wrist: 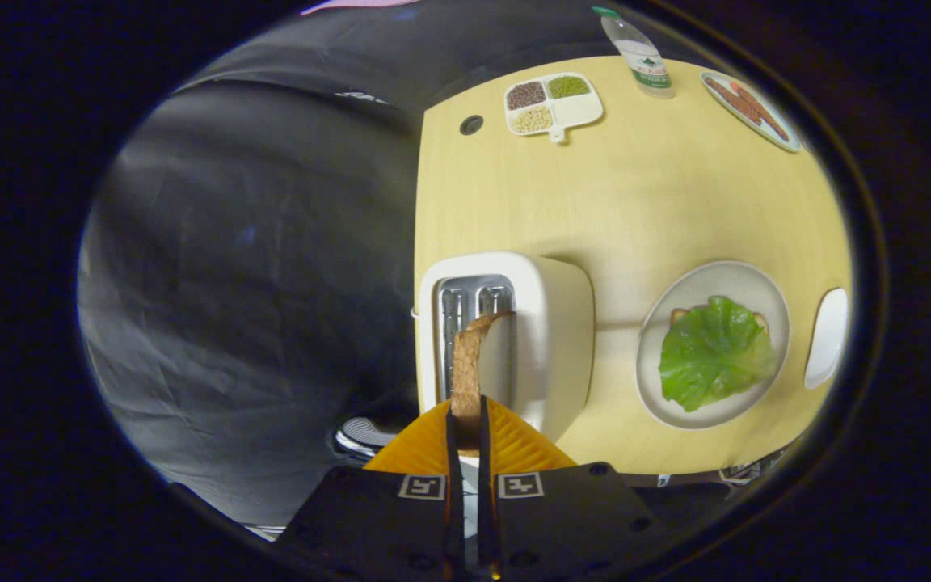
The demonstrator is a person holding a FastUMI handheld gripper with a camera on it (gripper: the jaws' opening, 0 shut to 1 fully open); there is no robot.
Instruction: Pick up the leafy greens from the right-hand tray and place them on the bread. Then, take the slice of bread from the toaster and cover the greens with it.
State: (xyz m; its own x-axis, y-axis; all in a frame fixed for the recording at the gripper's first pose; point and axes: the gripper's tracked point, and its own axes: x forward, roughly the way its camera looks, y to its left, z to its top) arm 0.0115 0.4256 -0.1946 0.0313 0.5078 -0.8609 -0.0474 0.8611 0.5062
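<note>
The pale wood-grain counter [635,210] carries one boxy white toaster [530,339] with two metal slots. Beside it sits one round cream plate [676,323], where a crinkled leaf of leafy greens [716,352] lies over a slice of bread [680,315], only its corners peeking out. The claw [466,424] reaches in level above the toaster, its two ribbed orange fingers [514,449] pinching one brown-crusted slice of bread from the toaster [469,364] held on edge. Far back stand a four-part dish [554,105] and one bottle [639,52].
</note>
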